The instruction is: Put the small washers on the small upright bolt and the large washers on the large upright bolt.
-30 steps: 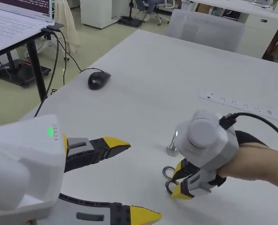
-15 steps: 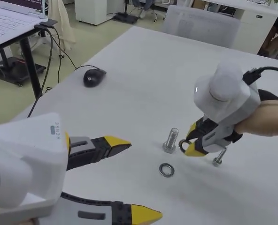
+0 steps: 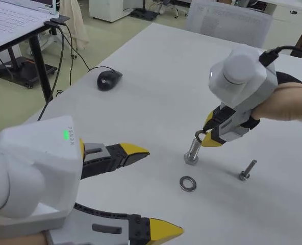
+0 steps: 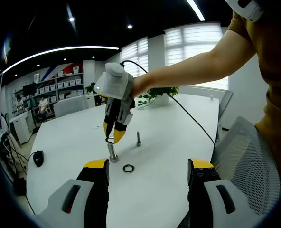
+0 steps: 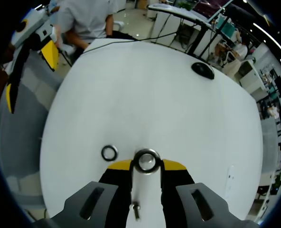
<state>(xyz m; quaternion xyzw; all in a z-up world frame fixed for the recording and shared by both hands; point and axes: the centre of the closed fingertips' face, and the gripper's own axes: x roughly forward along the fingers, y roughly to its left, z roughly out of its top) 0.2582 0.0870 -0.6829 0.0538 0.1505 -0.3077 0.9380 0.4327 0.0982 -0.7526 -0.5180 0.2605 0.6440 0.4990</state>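
Note:
The large upright bolt stands mid-table, with the small upright bolt to its right. My right gripper is shut on a large washer, held tilted right at the large bolt's top. In the right gripper view that washer sits between the yellow tips. A second washer lies flat on the table in front of the large bolt. My left gripper hovers open at the lower left, nothing between its jaws. From the left gripper view, the right gripper hangs over the large bolt.
A black mouse lies on the white table at the far left, near the table's edge. A laptop sits on a side stand beyond that edge. A grey chair stands at the far side.
My right gripper rose from the table with one washer and moved left until it was over the large bolt. One washer stayed on the table. The left gripper held still.

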